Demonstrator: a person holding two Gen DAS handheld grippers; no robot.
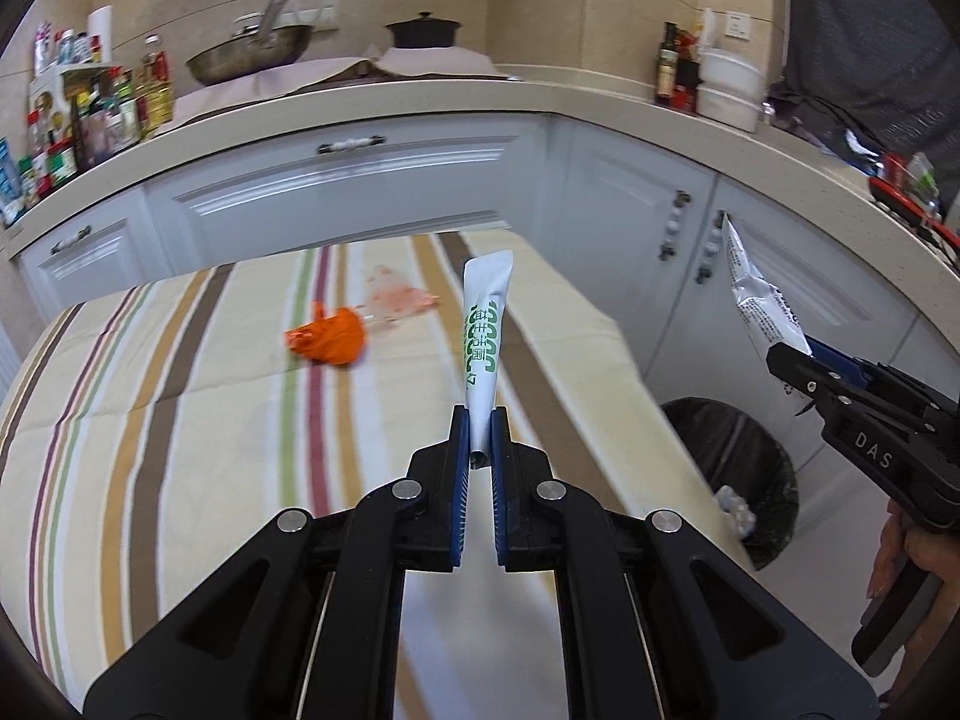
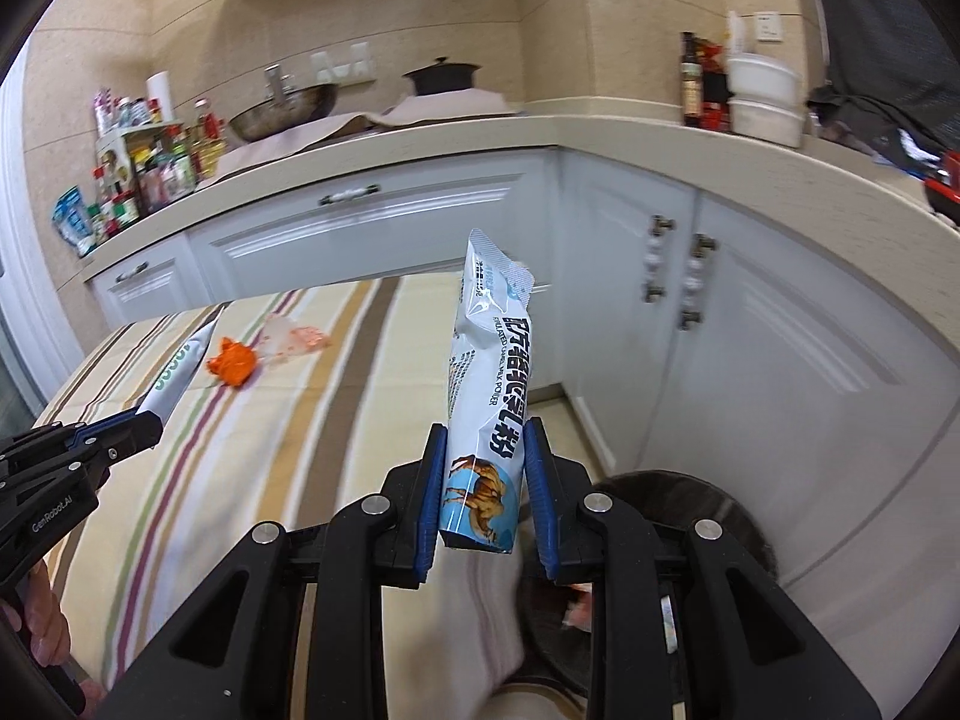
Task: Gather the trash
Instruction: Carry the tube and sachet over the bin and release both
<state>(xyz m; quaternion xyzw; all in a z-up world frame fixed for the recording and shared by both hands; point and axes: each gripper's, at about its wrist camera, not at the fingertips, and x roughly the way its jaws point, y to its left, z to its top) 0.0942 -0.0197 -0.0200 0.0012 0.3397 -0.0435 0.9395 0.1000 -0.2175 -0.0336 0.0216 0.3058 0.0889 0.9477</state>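
My left gripper (image 1: 479, 420) is shut on a slim white sachet with green print (image 1: 485, 324), which stands upright above the striped tablecloth (image 1: 180, 420); the same gripper (image 2: 147, 423) shows at the left of the right wrist view. My right gripper (image 2: 485, 438) is shut on a white and blue milk powder packet (image 2: 489, 396), held above the table's right edge. In the left wrist view that packet (image 1: 759, 294) and right gripper (image 1: 792, 360) hang over the black-lined trash bin (image 1: 738, 456). An orange crumpled wrapper (image 1: 329, 339) and a clear pinkish wrapper (image 1: 396, 303) lie on the table.
White cabinets (image 1: 360, 192) and a beige counter (image 1: 540, 102) wrap around behind the table. A wok (image 1: 249, 54), a black pot (image 1: 423, 30), bottles (image 1: 669, 66) and jars stand on the counter. The bin (image 2: 690, 510) holds some trash on the floor right of the table.
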